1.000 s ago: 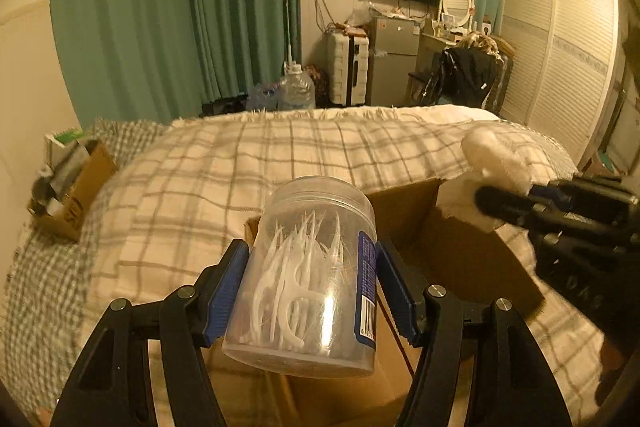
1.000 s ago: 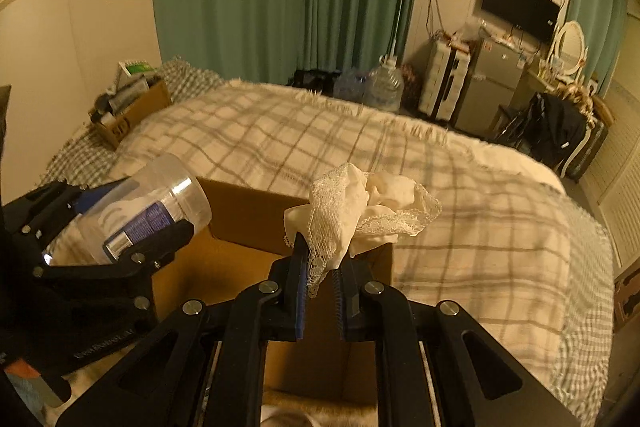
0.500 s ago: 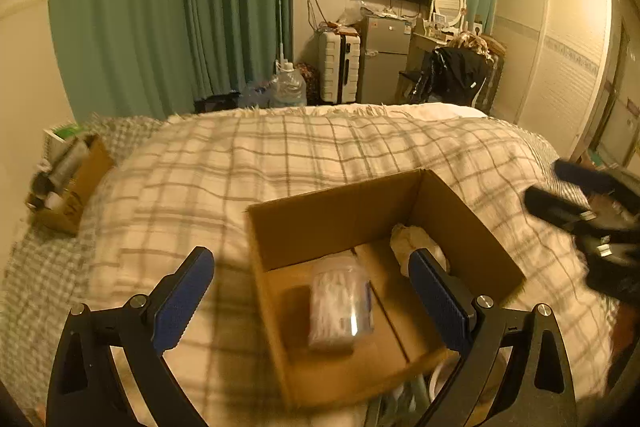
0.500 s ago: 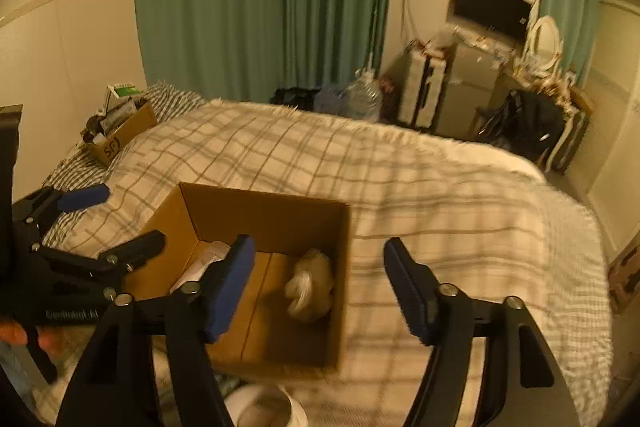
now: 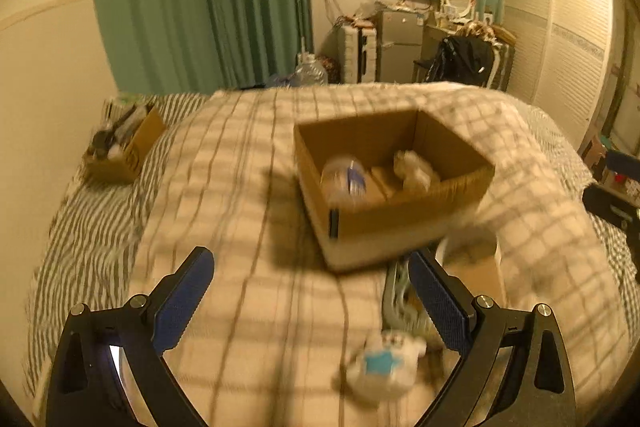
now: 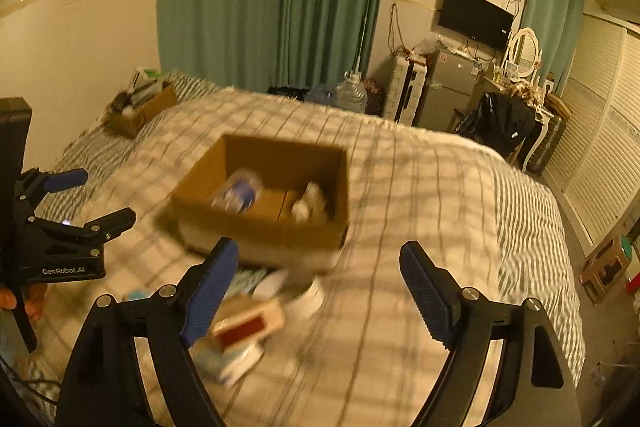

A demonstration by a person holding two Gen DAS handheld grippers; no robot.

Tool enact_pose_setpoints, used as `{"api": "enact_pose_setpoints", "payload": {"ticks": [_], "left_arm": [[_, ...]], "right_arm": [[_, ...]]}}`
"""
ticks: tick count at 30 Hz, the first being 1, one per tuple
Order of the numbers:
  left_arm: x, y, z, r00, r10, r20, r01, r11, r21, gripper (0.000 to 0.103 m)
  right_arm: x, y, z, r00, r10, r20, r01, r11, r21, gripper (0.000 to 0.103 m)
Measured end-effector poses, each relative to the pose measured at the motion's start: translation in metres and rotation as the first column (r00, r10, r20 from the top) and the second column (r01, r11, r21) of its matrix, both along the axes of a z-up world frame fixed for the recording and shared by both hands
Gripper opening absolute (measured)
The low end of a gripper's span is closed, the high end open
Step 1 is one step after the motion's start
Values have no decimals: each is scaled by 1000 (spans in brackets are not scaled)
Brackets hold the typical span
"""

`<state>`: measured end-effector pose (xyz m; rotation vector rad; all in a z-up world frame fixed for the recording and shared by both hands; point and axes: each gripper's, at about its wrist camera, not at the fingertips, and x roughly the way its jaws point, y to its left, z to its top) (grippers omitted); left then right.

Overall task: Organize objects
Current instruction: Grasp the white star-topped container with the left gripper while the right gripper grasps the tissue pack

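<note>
Cardboard box [image 5: 394,183] is sitting open-topped on the checked blanket [image 5: 248,195] near the middle of both views, low-walled so things can be dropped straight in. Inside it, a clear plastic jar [image 5: 344,179] with a blue label is lying on its side at the left, and a crumpled pale cloth [image 5: 414,167] is slumping at the right. Left gripper [image 5: 310,301] and right gripper [image 6: 314,287] are both hanging above the bed with fingers spread wide, grasping nothing. Loose small items are waiting in the lower frame just in front of the box: a white pack with a blue patch [image 5: 380,363] and a red-faced carton [image 6: 248,323], both blurred. These look likeliest to be picked next.
</note>
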<state>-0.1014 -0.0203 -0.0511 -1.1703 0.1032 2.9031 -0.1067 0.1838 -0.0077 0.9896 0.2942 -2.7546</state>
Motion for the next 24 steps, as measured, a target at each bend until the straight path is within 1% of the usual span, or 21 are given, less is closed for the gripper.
{"api": "enact_pose_setpoints", "payload": {"ticks": [2, 4, 6, 7, 10, 12, 13, 14, 15, 16, 17, 18, 21, 24], "left_arm": [[11, 1, -12, 1000, 13, 9, -13, 1000, 16, 100], [21, 5, -28, 1000, 13, 27, -13, 999, 31, 100], [27, 10, -45, 998, -20, 64, 16, 998, 56, 100], [28, 14, -52, 996, -39, 84, 35, 998, 55, 100], [25, 26, -67, 991, -64, 119, 63, 998, 12, 100], [20, 30, -75, 985, -84, 150, 82, 996, 22, 100], [18, 31, -80, 983, -80, 164, 77, 997, 21, 100], [16, 32, -85, 982, -75, 175, 73, 997, 17, 96], [16, 33, -86, 981, -82, 176, 80, 997, 17, 86], [15, 35, -87, 979, -107, 174, 103, 994, 35, 79], [15, 35, -87, 975, -133, 176, 124, 990, 63, 59], [14, 33, -88, 970, -155, 185, 139, 986, 92, 57], [17, 23, -82, 977, -131, 171, 112, 987, 119, 56], [25, 9, -66, 988, -90, 128, 75, 990, 116, 56]], "right_arm": [[16, -9, -20, 1000, 23, 10, -23, 1000, 7, 83], [24, -13, -36, 1000, 19, 17, -19, 1000, 2, 83], [29, -18, -54, 1000, -1, 25, 1, 1000, 7, 83], [31, -20, -62, 999, -10, 30, 10, 1000, 21, 83], [27, -18, -79, 997, -24, 76, 21, 999, 36, 83], [26, -16, -86, 995, -38, 97, 36, 999, 27, 83], [24, -14, -87, 994, -46, 103, 43, 999, 25, 83], [25, -13, -88, 993, -49, 106, 47, 999, 24, 83], [24, -12, -88, 993, -48, 108, 46, 999, 23, 83], [25, -12, -89, 993, -47, 110, 44, 999, 25, 83], [25, -14, -90, 993, -45, 112, 42, 999, 33, 83], [24, -15, -92, 992, -45, 116, 41, 998, 43, 83], [23, -22, -96, 991, -44, 128, 35, 997, 73, 85], [25, -29, -96, 991, -28, 128, 16, 996, 91, 87]]}}
